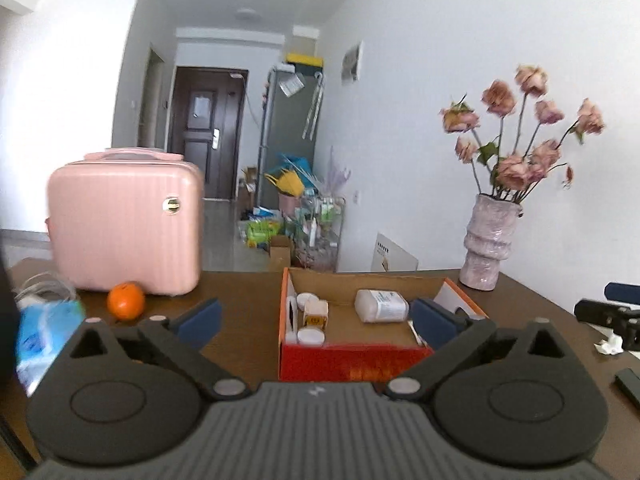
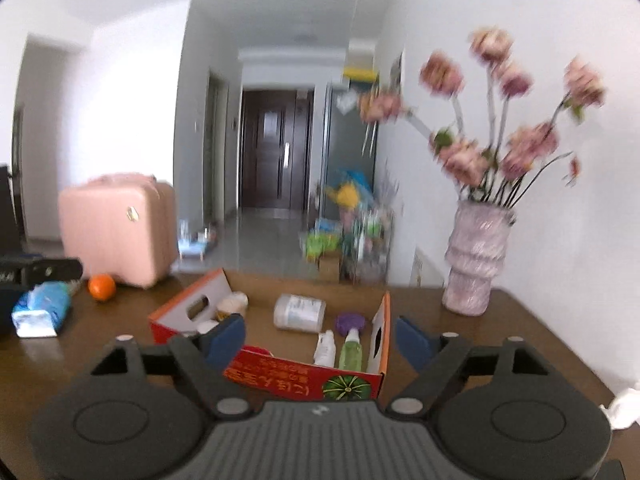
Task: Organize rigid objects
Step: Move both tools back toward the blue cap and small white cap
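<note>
A red and orange cardboard box (image 1: 352, 360) sits open on the brown table; it also shows in the right wrist view (image 2: 280, 376). Inside lie a white pill bottle (image 1: 381, 305) (image 2: 299, 312), small white jars (image 1: 310, 336), a purple lid (image 2: 350, 322), a green bottle (image 2: 351, 350) and a small white bottle (image 2: 325, 347). My left gripper (image 1: 316, 320) is open and empty, just before the box. My right gripper (image 2: 320, 340) is open and empty, above the box's near edge.
A pink case (image 1: 124, 224) stands at the back left with an orange (image 1: 125, 301) before it. A blue tissue pack (image 1: 44, 332) lies at the left. A vase of pink flowers (image 1: 490, 240) stands at the back right. A crumpled white tissue (image 1: 609, 345) lies at the right.
</note>
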{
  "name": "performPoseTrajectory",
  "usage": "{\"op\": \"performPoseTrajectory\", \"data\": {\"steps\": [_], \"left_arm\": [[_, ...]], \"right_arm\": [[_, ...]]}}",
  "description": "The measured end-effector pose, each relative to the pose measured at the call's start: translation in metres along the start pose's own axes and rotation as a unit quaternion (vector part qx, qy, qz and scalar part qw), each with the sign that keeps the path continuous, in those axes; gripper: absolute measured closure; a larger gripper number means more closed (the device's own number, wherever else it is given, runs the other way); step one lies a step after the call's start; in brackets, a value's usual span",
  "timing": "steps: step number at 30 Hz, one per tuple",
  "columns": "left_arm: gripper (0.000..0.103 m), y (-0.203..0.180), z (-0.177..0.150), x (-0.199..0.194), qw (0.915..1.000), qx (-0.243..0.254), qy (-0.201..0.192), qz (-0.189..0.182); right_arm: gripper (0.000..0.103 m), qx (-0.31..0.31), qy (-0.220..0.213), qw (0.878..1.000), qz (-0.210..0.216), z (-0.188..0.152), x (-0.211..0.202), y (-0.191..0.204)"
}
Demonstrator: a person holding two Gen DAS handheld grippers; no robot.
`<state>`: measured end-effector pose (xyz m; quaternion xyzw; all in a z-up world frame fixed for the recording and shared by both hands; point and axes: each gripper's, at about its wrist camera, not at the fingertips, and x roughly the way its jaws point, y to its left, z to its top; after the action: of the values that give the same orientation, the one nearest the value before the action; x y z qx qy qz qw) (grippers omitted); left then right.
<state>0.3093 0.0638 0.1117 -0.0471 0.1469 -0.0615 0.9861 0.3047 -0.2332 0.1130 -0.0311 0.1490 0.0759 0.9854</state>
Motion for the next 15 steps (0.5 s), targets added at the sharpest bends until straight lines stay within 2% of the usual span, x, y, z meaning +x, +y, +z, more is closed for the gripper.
{"op": "performPoseTrajectory", "data": {"steps": [3,6,9,13,15], "left_arm": [[0.000,-0.006,-0.025,-0.050,0.9999,0.002,-0.013,0.009],[0.000,-0.013,-0.056,-0.094,0.9996,0.013,-0.019,0.014],[0.000,-0.018,-0.090,-0.137,0.9993,0.023,-0.023,0.019],[0.000,-0.025,-0.123,-0.176,0.9976,0.038,-0.022,0.053],[0.000,-0.027,-0.137,-0.191,0.9979,0.043,-0.019,0.045]], "right_arm": [[0.012,0.011,-0.045,0.999,-0.003,-0.026,-0.046,0.007],[0.007,0.022,-0.059,0.998,-0.002,-0.059,-0.088,0.014],[0.003,0.010,-0.057,0.998,0.007,-0.097,-0.122,0.024],[0.003,0.019,-0.017,1.000,0.009,-0.139,-0.161,0.036],[0.003,0.005,-0.004,1.000,0.028,-0.154,-0.177,0.041]]}}
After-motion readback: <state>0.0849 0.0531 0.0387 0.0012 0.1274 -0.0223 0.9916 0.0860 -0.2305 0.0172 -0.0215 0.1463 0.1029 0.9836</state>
